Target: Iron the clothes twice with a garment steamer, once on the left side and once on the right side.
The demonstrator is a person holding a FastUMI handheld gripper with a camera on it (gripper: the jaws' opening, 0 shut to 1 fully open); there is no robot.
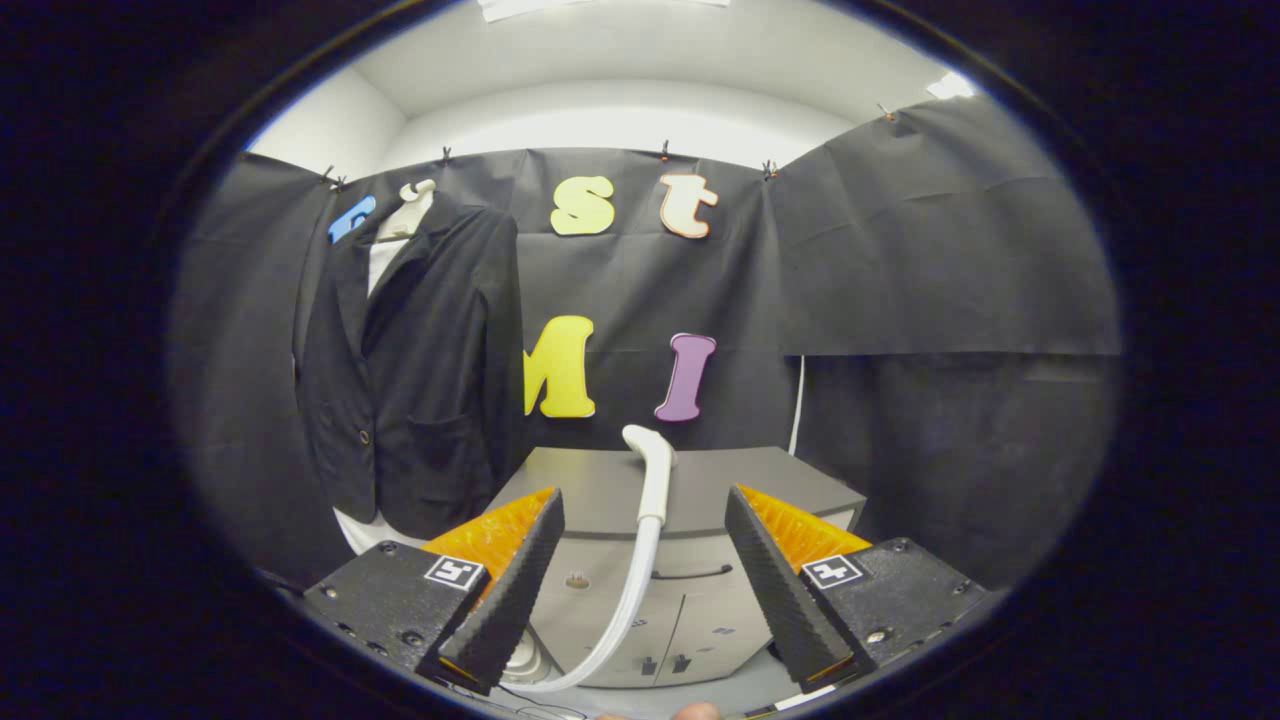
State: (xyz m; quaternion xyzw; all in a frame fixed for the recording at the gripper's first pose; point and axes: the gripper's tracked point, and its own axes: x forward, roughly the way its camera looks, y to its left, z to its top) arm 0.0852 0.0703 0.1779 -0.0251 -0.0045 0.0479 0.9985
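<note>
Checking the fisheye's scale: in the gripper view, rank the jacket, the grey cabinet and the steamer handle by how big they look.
1. Jacket, hanging on the booth wall.
2. Grey cabinet, partly hidden by the open gripper; nearly as big, so unsure.
3. Steamer handle, clearly smallest.

The gripper point(645, 560) has its fingers spread wide, holding nothing. The steamer wand point(654, 478) stands upright on the cabinet point(720, 480) ahead, between them. A dark jacket point(420, 370) hangs beyond on the left.
</note>
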